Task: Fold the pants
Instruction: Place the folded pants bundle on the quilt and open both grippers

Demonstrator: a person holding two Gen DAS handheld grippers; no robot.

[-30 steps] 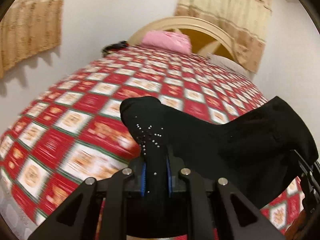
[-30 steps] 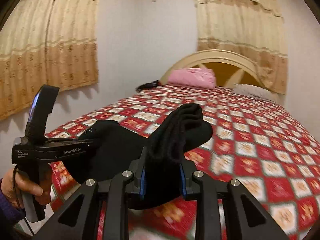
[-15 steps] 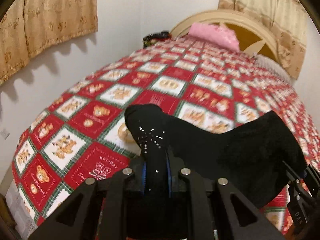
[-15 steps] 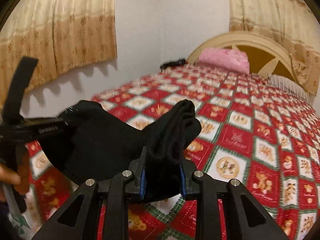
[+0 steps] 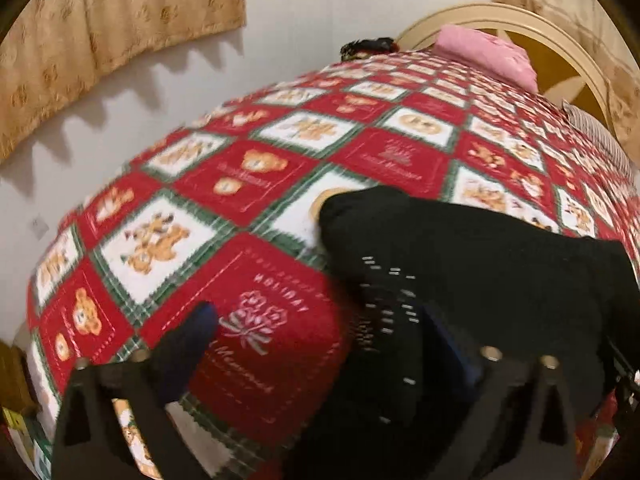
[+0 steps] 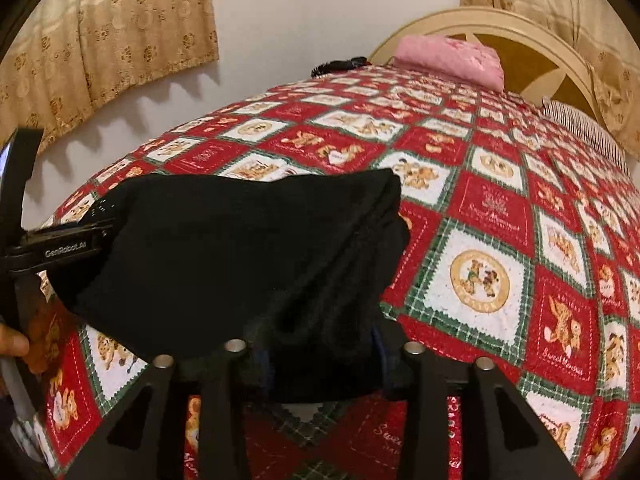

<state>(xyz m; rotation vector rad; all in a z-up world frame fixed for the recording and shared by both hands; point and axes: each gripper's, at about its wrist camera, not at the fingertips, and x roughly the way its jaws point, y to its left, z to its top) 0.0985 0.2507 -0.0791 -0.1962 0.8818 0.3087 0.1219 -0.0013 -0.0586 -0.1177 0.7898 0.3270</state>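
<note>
Black pants (image 5: pixel 480 264) with small shiny studs lie bunched on the red checked bedspread (image 5: pixel 256 184) near its front corner. My left gripper (image 5: pixel 316 340) stands wide, its jaws still opening. The studded edge rests against its right finger, and the left finger (image 5: pixel 188 344) is bare over the cover. In the right wrist view the pants (image 6: pixel 240 248) spread left from my right gripper (image 6: pixel 320 350). Its jaws are opening, with a thick fold of fabric loose between them. A hand (image 6: pixel 12 344) holds the left tool at the frame's left edge.
A pink pillow (image 6: pixel 452 56) and a striped pillow (image 6: pixel 580 128) lie by the cream headboard (image 6: pixel 520 28). A dark item (image 5: pixel 368 46) sits at the bed's far left corner. A white wall (image 5: pixel 120 120) with curtains runs close along the bed's left side.
Both grippers came down toward the bed with the pants. The left jaws sprang wide and let go of the studded edge. The right jaws widened around their fold.
</note>
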